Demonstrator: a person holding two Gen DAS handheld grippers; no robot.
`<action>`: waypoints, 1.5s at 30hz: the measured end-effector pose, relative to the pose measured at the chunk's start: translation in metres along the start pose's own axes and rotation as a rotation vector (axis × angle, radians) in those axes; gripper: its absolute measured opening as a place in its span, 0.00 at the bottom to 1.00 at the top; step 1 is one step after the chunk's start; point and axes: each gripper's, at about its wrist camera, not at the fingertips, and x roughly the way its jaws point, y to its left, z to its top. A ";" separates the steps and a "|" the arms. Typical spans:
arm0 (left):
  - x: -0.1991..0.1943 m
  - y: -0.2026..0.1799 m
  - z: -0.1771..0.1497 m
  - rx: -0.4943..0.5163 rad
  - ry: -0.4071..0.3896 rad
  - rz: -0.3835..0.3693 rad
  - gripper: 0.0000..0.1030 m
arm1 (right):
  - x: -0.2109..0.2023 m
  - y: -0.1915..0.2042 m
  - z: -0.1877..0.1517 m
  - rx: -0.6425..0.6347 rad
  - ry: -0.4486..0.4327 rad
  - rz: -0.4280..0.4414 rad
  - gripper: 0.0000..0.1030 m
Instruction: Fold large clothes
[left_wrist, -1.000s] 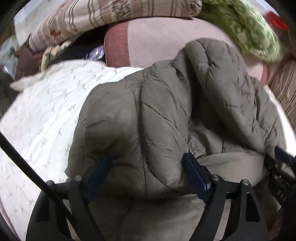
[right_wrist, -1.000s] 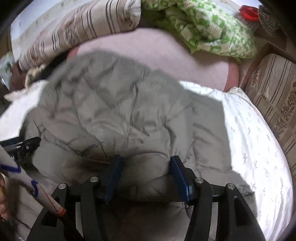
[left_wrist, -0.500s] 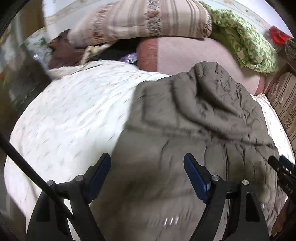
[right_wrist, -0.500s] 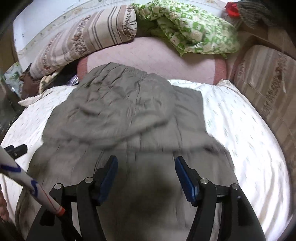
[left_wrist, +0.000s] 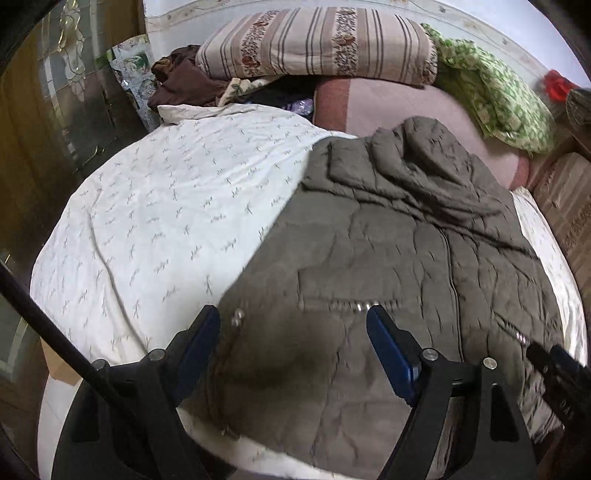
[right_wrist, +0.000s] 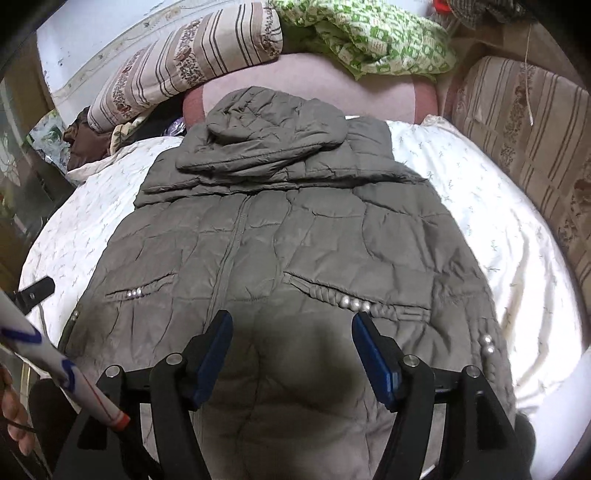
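Note:
A grey-green quilted hooded jacket (right_wrist: 288, 236) lies flat on the white patterned bedsheet (right_wrist: 480, 229), front up, zipper closed, hood (right_wrist: 273, 136) folded down over the collar, hem toward me. It also shows in the left wrist view (left_wrist: 388, 258). My right gripper (right_wrist: 291, 332) is open and empty, above the jacket's hem at the middle. My left gripper (left_wrist: 293, 328) is open and empty, above the jacket's lower left part. The right gripper's tip (left_wrist: 546, 360) shows at the right edge of the left wrist view.
A striped pillow (left_wrist: 314, 48), a green patterned blanket (right_wrist: 369, 33) and a pink cushion (right_wrist: 314, 81) lie at the head of the bed. Dark clothes (left_wrist: 181, 85) are piled at the back left. A striped cushion (right_wrist: 528, 133) borders the right side. The bedsheet also shows left of the jacket (left_wrist: 166, 206).
Both grippers let go of the jacket and pulled back toward the hem. The jacket, bunched and lifted a second ago, now lies spread flat on the bed.

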 end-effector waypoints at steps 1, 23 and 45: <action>-0.002 -0.001 -0.002 0.003 0.003 -0.008 0.78 | -0.004 0.001 -0.001 -0.001 -0.005 -0.007 0.70; -0.018 -0.019 -0.018 0.073 0.032 -0.044 0.78 | -0.014 0.011 -0.014 -0.019 -0.010 -0.042 0.74; 0.062 0.082 0.017 -0.029 0.148 0.019 0.78 | 0.011 -0.162 0.010 0.282 0.064 -0.183 0.77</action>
